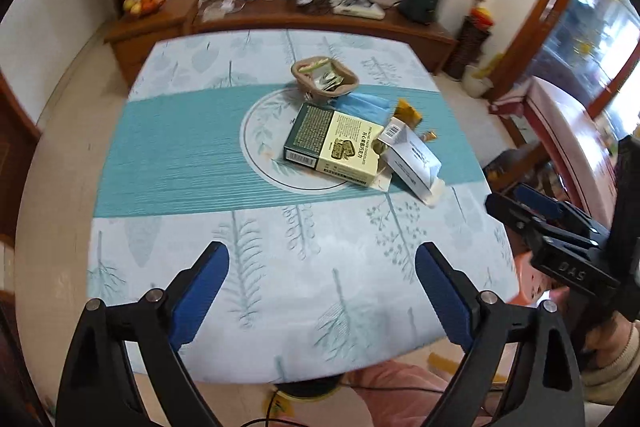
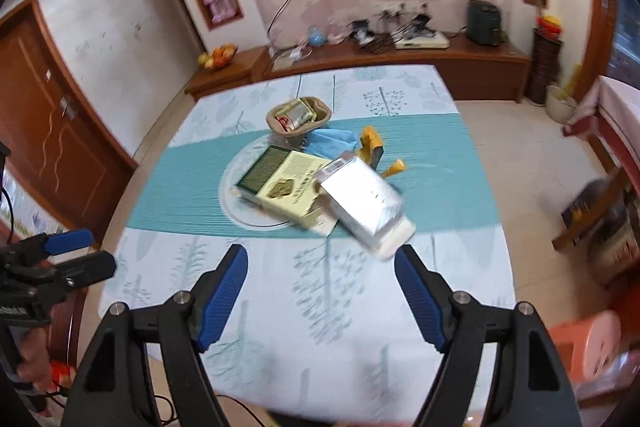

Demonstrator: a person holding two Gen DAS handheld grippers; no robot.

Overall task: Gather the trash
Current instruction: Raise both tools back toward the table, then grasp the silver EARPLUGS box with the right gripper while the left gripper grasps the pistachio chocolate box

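Above the near edge of the table (image 1: 168,163), the left gripper (image 1: 322,269) hangs with its blue-padded jaws spread wide and nothing between them, only the pale leaf-printed cloth showing in the gap. The right gripper (image 2: 320,273) is likewise wide open and empty, just to the right of the left one and over the same near strip of cloth; each shows at the edge of the other's view, held in a person's hand. Farther in, at the middle of the table on the teal band, lies the trash: a green and cream box (image 1: 332,145) lying flat, and a white carton (image 2: 366,201) leaning across its right end, tilted, its near end toward the right gripper. Beyond them lie a crumpled blue mask (image 1: 362,105) and yellow wrappers (image 2: 372,145) to its right. Just past the mask stands a small woven basket (image 1: 306,77) that already has scraps in it. Against the far wall runs a wooden sideboard (image 2: 460,65) with a fruit bowl (image 1: 145,3) at its left end.
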